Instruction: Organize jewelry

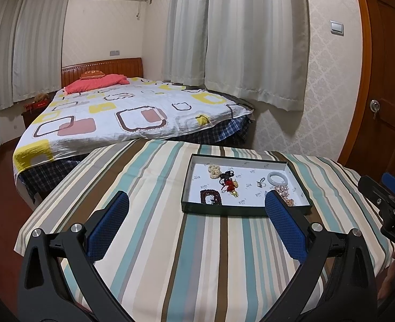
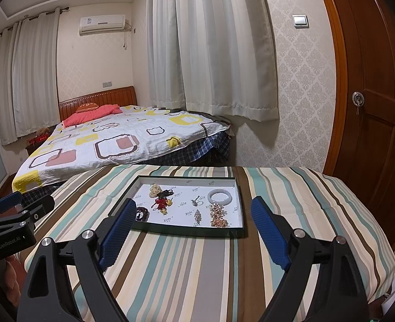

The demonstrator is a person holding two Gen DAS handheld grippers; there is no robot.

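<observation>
A shallow dark green tray (image 1: 224, 212) (image 2: 184, 231) with a white lining sits on the striped tablecloth. In it lie a pale jade bangle (image 1: 277, 179) (image 2: 220, 196), a pearl cluster (image 1: 214, 171) (image 2: 155, 190), a red charm on black cord (image 1: 229, 183) (image 2: 162, 202), a dark bead bracelet (image 1: 210, 197) (image 2: 142, 213), a small silver ring (image 1: 261, 182) (image 2: 196, 201) and sparkly gold pieces (image 1: 283, 190) (image 2: 218, 214). My left gripper (image 1: 197, 196) hovers open before the tray's near left side. My right gripper (image 2: 193, 201) is open in front of the tray, holding nothing.
The striped table (image 2: 197, 281) drops off at its left, right and far edges. Beyond it stands a bed (image 2: 111, 139) with a patterned cover, under curtains. A wooden door (image 2: 372, 107) is at the right. A hand shows at the lower left of the right wrist view.
</observation>
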